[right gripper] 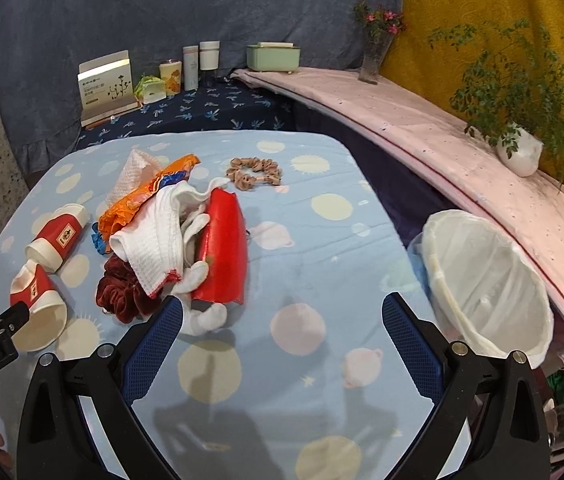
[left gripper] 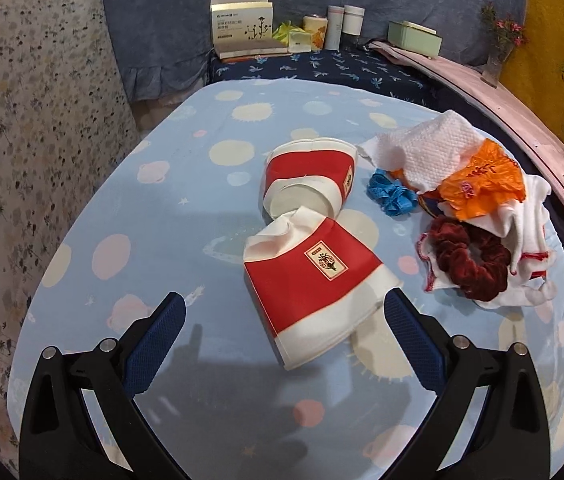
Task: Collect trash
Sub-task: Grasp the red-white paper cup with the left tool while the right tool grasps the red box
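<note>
Two crushed red-and-white paper cups lie on the blue spotted tablecloth: the near cup (left gripper: 313, 280) (right gripper: 36, 308) and the far cup (left gripper: 307, 178) (right gripper: 58, 238). My left gripper (left gripper: 283, 312) is open just in front of the near cup, whose lower edge lies between the fingers. To the right sits a heap: white paper towel (left gripper: 425, 148), orange wrapper (left gripper: 481, 184) (right gripper: 142, 196), white cloth (right gripper: 158, 232), dark red scrunchie (left gripper: 469, 260) (right gripper: 122, 292), red pouch (right gripper: 224, 248). My right gripper (right gripper: 282, 312) is open over bare cloth, right of the heap. A bin lined with a white bag (right gripper: 489, 284) stands at the table's right edge.
A blue scrunchie (left gripper: 391, 196) and a tan scrunchie (right gripper: 254, 172) lie on the cloth. Boxes, cups and bottles (left gripper: 282, 28) stand on the dark shelf behind. A pink-covered ledge (right gripper: 441, 140) on the right carries a vase and a potted plant (right gripper: 521, 152).
</note>
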Motion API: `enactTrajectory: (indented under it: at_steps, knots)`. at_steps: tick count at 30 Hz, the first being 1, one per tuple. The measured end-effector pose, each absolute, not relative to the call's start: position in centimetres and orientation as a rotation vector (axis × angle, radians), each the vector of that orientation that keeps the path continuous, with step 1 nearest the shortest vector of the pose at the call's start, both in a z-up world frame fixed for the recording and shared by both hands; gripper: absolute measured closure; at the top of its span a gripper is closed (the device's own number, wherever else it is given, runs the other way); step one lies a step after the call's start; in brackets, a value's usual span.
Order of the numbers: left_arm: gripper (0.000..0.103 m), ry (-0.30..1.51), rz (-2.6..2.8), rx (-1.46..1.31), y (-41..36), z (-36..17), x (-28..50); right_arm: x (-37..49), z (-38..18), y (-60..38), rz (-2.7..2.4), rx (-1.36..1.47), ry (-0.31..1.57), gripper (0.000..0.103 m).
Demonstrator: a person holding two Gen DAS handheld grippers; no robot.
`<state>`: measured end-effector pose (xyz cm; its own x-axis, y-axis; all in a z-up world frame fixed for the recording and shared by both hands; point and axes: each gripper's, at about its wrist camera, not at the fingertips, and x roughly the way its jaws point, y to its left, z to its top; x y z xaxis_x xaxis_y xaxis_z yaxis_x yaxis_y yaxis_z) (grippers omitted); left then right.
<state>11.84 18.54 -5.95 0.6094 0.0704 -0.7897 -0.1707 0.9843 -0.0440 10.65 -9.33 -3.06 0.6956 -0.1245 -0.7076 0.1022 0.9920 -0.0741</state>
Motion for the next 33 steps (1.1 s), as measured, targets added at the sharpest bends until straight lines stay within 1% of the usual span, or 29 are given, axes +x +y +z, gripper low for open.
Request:
enactTrajectory:
  at_steps: [6, 10, 12, 13, 14, 15, 18, 19, 20, 21, 22, 25, 26, 27, 29, 33]
  knots:
    - [0.008, 0.922, 0.136, -0.163, 19.3, -6.5, 13.8, 12.9, -4.2, -8.4, -0.111, -0.011, 0.815, 0.012]
    - [0.008, 0.946, 0.107, -0.209, 19.3, -7.2, 15.3, 14.0, -4.8, -8.3, -0.093, 0.023, 0.832, 0.022]
    - [0.010, 0.956, 0.094, -0.215, 19.0, -7.6, 15.8, 14.5, -5.2, -8.2, -0.081, 0.049, 0.838, 0.027]
    - [0.013, 0.958, 0.084, -0.218, 18.9, -7.8, 16.0, 14.8, -5.3, -8.2, -0.078, 0.057, 0.844, 0.031]
    - [0.022, 0.962, 0.067, -0.220, 18.7, -8.0, 16.3, 15.0, -5.4, -8.2, -0.074, 0.062, 0.847, 0.034]
    - [0.031, 0.972, 0.053, -0.220, 18.5, -8.1, 16.5, 15.1, -5.5, -8.2, -0.069, 0.065, 0.850, 0.036]
    - [0.047, 0.994, 0.012, -0.237, 18.1, -8.5, 17.1, 15.3, -5.3, -8.0, -0.057, 0.072, 0.846, 0.039]
    - [0.050, 0.996, 0.004, -0.241, 18.0, -8.5, 17.2, 15.4, -5.1, -7.9, -0.051, 0.073, 0.840, 0.040]
    - [0.057, 0.995, -0.002, -0.241, 17.8, -8.5, 17.3, 15.3, -4.9, -7.9, -0.049, 0.074, 0.833, 0.041]
    - [0.067, 0.994, -0.010, -0.239, 17.5, -8.4, 17.3, 15.3, -4.6, -8.0, -0.047, 0.076, 0.825, 0.041]
    - [0.070, 0.995, -0.023, -0.237, 17.3, -8.4, 17.4, 15.3, -4.3, -8.1, -0.044, 0.081, 0.818, 0.042]
    - [0.070, 0.989, -0.033, -0.231, 16.9, -8.1, 17.3, 15.5, -3.4, -8.7, -0.040, 0.108, 0.793, 0.043]
    - [0.071, 0.986, -0.036, -0.224, 16.7, -8.1, 17.2, 15.6, -3.4, -8.8, -0.040, 0.113, 0.793, 0.046]
    - [0.075, 0.983, -0.038, -0.221, 16.5, -8.0, 17.1, 15.8, -3.6, -8.9, -0.039, 0.112, 0.799, 0.047]
    - [0.075, 0.974, -0.044, -0.214, 16.1, -7.8, 16.8, 16.3, -4.3, -9.0, -0.033, 0.108, 0.824, 0.057]
    - [0.075, 0.965, -0.065, -0.201, 15.5, -7.5, 16.3, 17.1, -6.2, -8.8, 0.012, 0.142, 0.882, 0.072]
